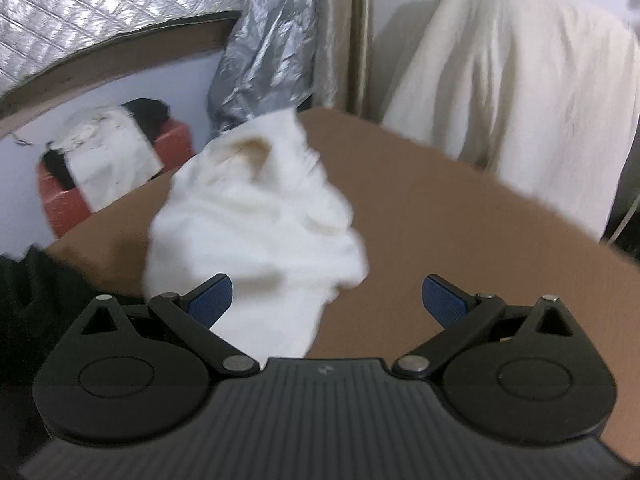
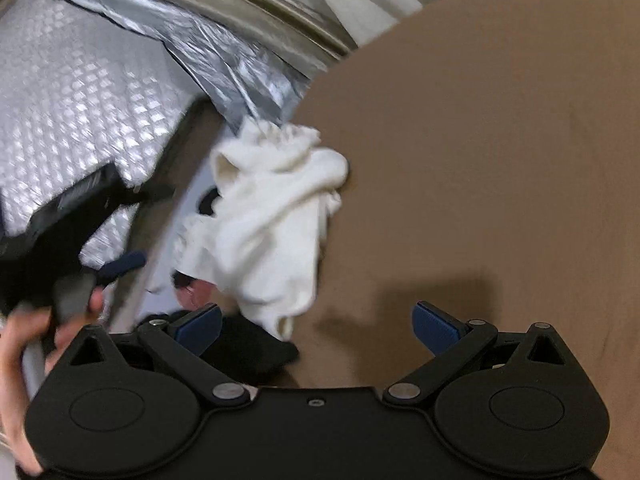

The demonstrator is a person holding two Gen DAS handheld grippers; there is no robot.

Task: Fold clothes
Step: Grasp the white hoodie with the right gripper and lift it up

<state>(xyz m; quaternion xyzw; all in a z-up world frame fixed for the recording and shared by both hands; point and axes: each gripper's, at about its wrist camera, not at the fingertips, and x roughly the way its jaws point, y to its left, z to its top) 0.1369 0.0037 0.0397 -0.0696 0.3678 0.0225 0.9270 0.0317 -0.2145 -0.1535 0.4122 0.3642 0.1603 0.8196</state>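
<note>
A crumpled white garment [image 1: 256,216] lies bunched on the brown worktop [image 1: 460,240], toward its edge at about 10 o'clock from the left hand-held gripper [image 1: 326,298]. Both views are smeared by motion, so I cannot tell whether the garment rests fully on the surface or is partly lifted or falling. It is not folded flat; it sits as a loose heap with a yellowish mark near its top.

The left hand-held gripper has its jaws spread wide with nothing between them; the white cloth passes just beyond its left pad. The right hand-held gripper [image 2: 318,326] is likewise spread wide and empty, with the garment [image 2: 276,216] at about 11 o'clock from it. In the right view, the other gripper and the hand [image 2: 24,344] holding it show at 9 o'clock.

The main risk, as I judge it, is the garment sliding off the near edge of the worktop, since part of it seems to hang over that side. A grasp taken on the heap as it lies could also catch several layers at once and drag a tangle rather than a single hem.

A dark cloth [image 2: 248,344] lies under the right gripper's left finger, and its extent is hidden. A red box [image 1: 120,176] of laundry stands at 10 o'clock in the left view, and a cream cloth [image 1: 520,80] hangs at 1 o'clock, cut off by the frame. The garment's sleeves and collar cannot be made out.
</note>
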